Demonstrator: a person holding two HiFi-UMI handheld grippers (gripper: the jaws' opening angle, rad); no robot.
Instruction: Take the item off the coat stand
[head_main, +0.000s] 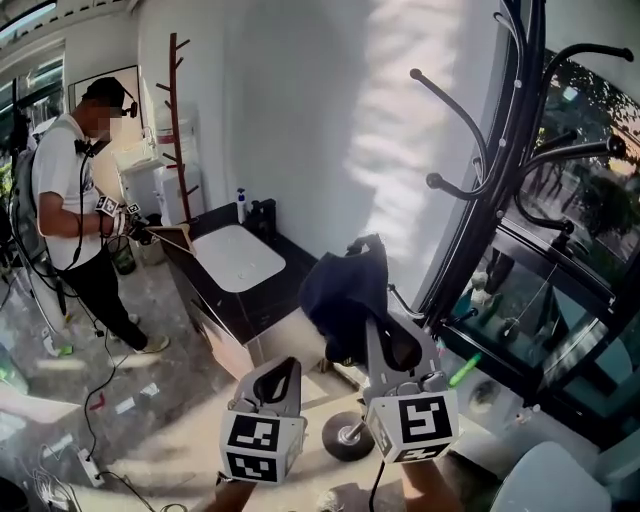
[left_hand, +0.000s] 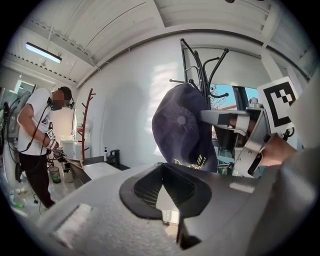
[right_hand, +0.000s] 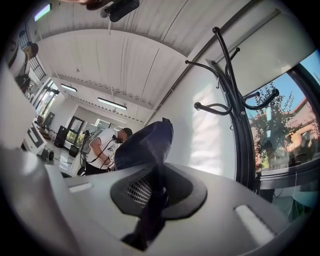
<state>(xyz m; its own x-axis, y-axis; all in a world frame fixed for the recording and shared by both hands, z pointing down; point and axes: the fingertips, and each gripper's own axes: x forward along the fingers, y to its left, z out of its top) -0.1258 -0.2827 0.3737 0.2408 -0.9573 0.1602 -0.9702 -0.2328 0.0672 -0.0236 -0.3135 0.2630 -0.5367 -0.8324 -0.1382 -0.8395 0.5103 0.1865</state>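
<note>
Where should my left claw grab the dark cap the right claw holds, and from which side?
Probably the cap by its lower rim, from below. The crown bulges toward the left claw, too bulky to pinch; that thin edge hangs clear of the right claw.

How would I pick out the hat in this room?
Find the tall black coat stand by the window. Just left of it, a cap hangs pinched in the fingers of the right gripper. It is the only soft, navy thing there, with gold lettering.
</note>
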